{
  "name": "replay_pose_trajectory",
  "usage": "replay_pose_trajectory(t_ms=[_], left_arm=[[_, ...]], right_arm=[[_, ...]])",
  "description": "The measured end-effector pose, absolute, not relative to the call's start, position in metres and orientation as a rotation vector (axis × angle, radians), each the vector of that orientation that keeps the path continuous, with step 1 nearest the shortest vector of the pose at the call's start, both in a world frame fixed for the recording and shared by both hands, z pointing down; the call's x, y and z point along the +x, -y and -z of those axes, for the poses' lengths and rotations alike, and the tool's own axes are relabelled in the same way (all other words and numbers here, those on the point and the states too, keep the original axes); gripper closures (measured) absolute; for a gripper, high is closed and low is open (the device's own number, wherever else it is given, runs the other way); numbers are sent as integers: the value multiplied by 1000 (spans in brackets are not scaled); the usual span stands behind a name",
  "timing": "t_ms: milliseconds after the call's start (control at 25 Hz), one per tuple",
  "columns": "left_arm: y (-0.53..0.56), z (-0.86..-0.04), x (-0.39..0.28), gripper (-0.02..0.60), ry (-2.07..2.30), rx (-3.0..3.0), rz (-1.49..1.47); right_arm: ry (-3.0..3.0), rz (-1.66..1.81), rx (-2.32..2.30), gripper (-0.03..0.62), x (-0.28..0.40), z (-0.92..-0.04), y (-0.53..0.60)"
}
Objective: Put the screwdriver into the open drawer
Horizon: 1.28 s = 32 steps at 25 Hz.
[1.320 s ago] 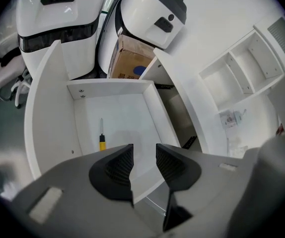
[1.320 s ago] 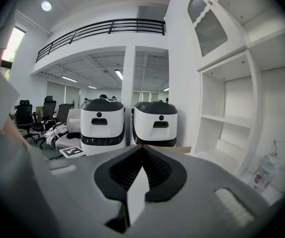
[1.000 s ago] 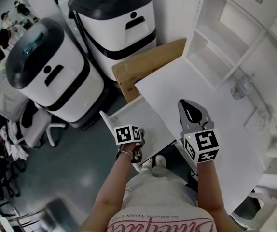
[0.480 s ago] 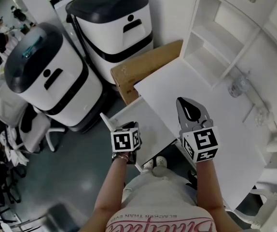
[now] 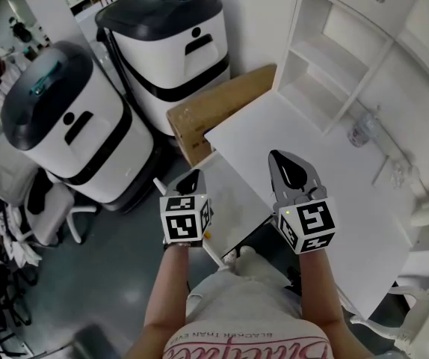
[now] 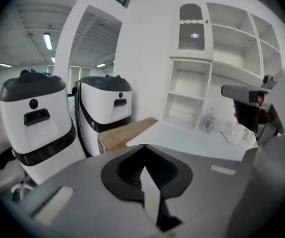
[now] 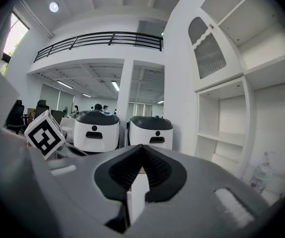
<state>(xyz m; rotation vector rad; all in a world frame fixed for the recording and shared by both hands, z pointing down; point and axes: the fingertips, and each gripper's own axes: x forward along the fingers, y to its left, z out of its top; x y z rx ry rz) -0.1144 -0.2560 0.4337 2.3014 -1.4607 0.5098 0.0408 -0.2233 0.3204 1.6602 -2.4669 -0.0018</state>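
Grey left claw (image 5: pixel 193 174), grey right claw (image 5: pixel 275 156), black-and-white marker cubes (image 5: pixel 184 219), white shirt (image 5: pixel 244 344) (pink lettering)

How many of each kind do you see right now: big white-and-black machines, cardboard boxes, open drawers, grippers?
White-and-black machines: 2
Cardboard box: 1
Open drawer: 1
Grippers: 2, the left gripper and the right gripper, both shut with nothing between the jaws
Total: 6

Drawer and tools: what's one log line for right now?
left tool: shut, empty | right tool: shut, empty | drawer: open | screwdriver: not seen
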Motion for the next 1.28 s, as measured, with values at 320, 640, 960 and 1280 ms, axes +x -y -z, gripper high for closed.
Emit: replay_pose_trajectory(t_ms=[320, 640, 960, 1280], left_arm=[[255, -355, -112, 566, 1614, 2518, -346], [242, -287, -113, 566, 1710, 2641, -116], [223, -230, -124, 565, 1843, 2721, 35], [203, -190, -153, 565, 1957, 2759, 138]], right_arm=[[2519, 90, 1670, 594, 40, -297, 217], [2584, 232, 1723, 594, 46, -254, 205], [2607, 349, 1712, 594, 44, -229, 192], [2601, 469, 1717, 595, 52, -198, 181]])
